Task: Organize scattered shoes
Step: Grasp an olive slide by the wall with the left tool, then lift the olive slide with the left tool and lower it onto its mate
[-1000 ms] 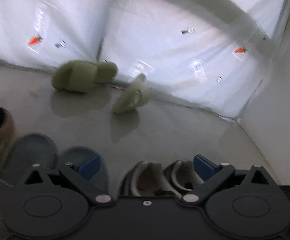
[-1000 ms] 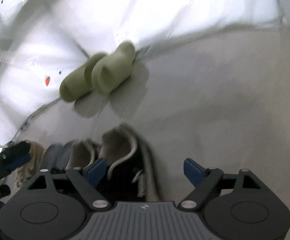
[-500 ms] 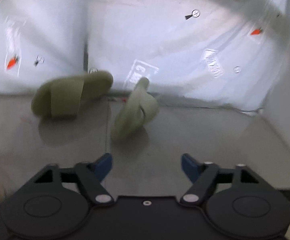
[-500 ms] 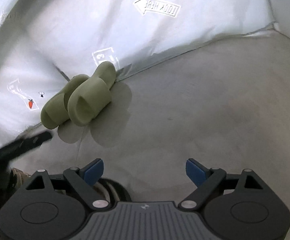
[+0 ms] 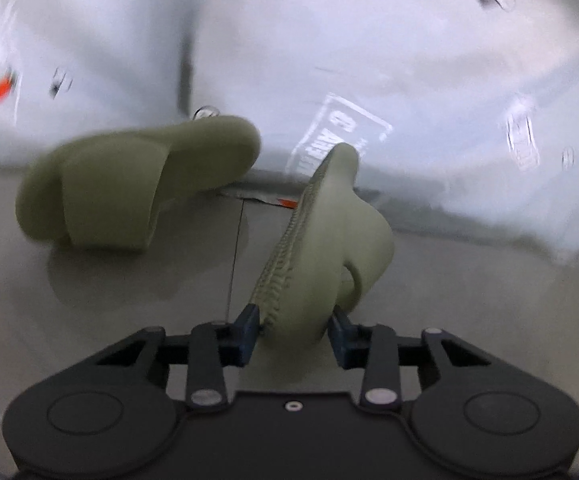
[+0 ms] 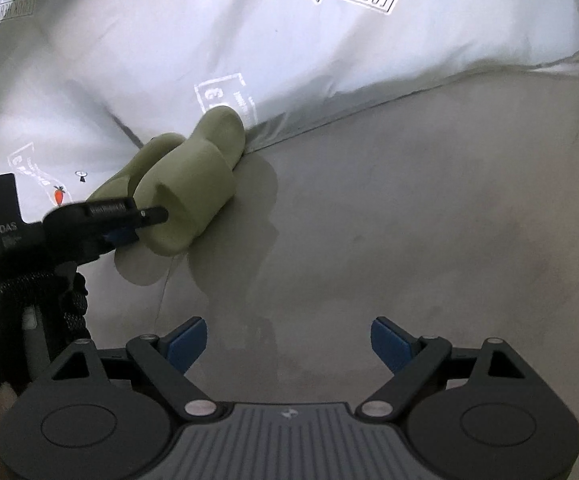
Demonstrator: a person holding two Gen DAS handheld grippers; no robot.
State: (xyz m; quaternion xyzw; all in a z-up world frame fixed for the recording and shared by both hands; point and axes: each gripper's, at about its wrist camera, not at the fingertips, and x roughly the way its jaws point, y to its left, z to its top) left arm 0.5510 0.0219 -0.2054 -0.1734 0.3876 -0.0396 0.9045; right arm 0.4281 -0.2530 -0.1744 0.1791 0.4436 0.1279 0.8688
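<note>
While the left gripper [image 5: 293,332] pinched the tilted slipper [image 5: 325,248] lengthwise ahead, the right gripper [image 6: 289,340] hung spread, farther off.

Two olive-green slippers are in view: one lying flat [image 5: 129,188] and one tipped on edge [image 5: 321,248]. Two grippers show: the left gripper [image 5: 293,330] and the right gripper [image 6: 289,346].
</note>
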